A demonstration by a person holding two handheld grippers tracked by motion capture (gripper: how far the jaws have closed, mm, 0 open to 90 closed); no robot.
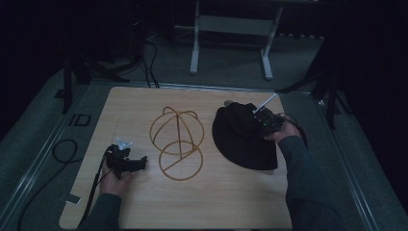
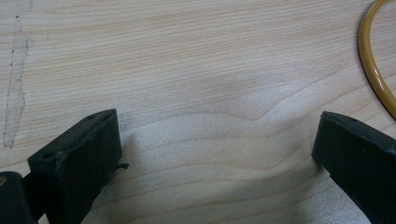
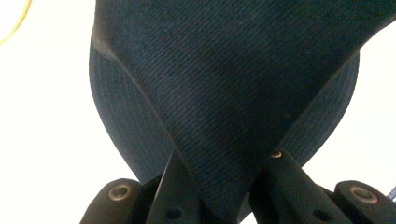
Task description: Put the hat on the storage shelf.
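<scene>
A: Where does the black hat (image 1: 245,137) lie?

B: At three o'clock on the worktop (image 1: 144,202), just beside the yellow wire hat stand (image 1: 177,143). My right gripper (image 1: 266,120) has its fingers (image 3: 180,186) pinched shut on a fold of the cloth.

A: How will it handle?

B: I judge it light, soft and floppy; the stiffer brim gives the surer hold. My left gripper (image 1: 126,161), at nine o'clock, rests with fingers (image 2: 79,163) wide apart over bare wood.

A: Any containers?

B: The wire stand alone, carrying nothing.
</scene>
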